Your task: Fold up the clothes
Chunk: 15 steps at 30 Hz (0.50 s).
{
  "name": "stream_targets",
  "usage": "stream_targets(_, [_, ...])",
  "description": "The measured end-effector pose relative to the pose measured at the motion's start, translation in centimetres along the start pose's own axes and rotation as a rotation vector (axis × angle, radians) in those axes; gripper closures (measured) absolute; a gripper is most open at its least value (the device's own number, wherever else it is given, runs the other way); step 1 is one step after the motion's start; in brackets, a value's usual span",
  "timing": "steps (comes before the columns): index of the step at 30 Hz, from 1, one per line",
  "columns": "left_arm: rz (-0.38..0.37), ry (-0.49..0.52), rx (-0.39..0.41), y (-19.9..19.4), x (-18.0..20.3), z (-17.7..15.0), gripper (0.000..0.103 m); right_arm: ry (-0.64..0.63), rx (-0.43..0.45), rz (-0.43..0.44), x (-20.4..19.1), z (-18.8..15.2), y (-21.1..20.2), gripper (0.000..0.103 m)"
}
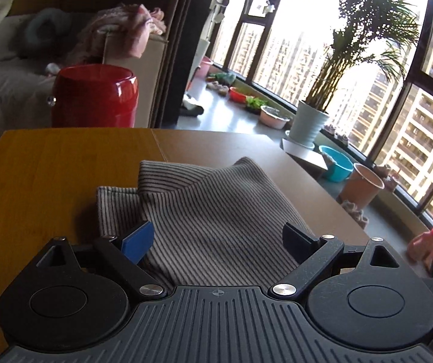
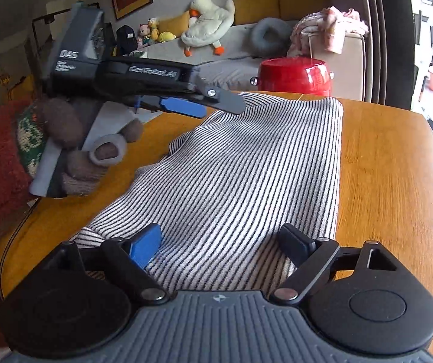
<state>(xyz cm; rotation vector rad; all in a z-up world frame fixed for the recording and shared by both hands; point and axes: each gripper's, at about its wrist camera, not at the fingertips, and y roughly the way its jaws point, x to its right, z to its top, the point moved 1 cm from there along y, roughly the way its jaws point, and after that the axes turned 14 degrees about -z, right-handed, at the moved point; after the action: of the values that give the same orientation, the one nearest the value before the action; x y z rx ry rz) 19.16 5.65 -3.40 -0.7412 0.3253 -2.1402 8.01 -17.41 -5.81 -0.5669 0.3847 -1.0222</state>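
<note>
Lying folded on wooden table point(image 2: 398, 166): one striped garment point(image 2: 246, 166), near edge hidden behind right gripper point(image 2: 221, 246). Two grippers, both spread open and clamping nothing, cloth beneath. Left gripper point(image 2: 216, 106) hovering over garment's far left corner, marked "GenRobot.AI" and "DAS"; smaller print unreadable. Beyond garment, one red tub point(image 2: 295, 74), base cut off by table.

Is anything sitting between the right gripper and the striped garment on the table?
Nothing visible. The right gripper stands open directly over the striped garment, whose near edge lies between its fingers. The left gripper hangs over the cloth's far left side.
</note>
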Motion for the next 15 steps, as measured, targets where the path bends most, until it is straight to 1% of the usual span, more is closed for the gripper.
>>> stream_targets(3, [0.018, 0.009, 0.028, -2.9, 1.0, -1.2, 0.005, -0.013, -0.002, -0.013, -0.2, 0.1, -0.2, 0.017])
stream_targets(6, [0.055, 0.054, 0.046, -5.4, 2.1, -2.2, 0.004, -0.068, 0.012, -0.046, -0.9, 0.3, -1.1, 0.016])
stream_targets(7, [0.072, 0.081, 0.039, -6.1, 2.4, -2.6, 0.004, -0.107, 0.031, -0.052, -1.3, 0.4, -1.9, 0.016])
stream_targets(9, [0.094, 0.115, 0.025, -6.9, 2.6, -3.1, 0.003, -0.204, 0.061, -0.022, -2.5, 0.4, -3.7, 0.017])
stream_targets(11, [0.106, 0.118, 0.012, -7.6, 2.4, -3.8, 0.002, -0.295, 0.078, 0.024, -3.7, 0.2, -5.4, 0.017])
stream_targets(12, [0.111, 0.109, 0.008, -7.8, 2.2, -4.0, 0.002, -0.333, 0.073, 0.051, -4.3, 0.0, -5.8, 0.017])
stream_targets(13, [0.117, 0.099, 0.004, -7.9, 2.0, -4.2, 0.001, -0.374, 0.065, 0.061, -5.1, -0.5, -5.9, 0.017])
stream_targets(15, [0.124, 0.088, -0.001, -8.0, 1.9, -4.5, 0.001, -0.462, 0.053, 0.054, -6.6, -1.5, -5.8, 0.017])
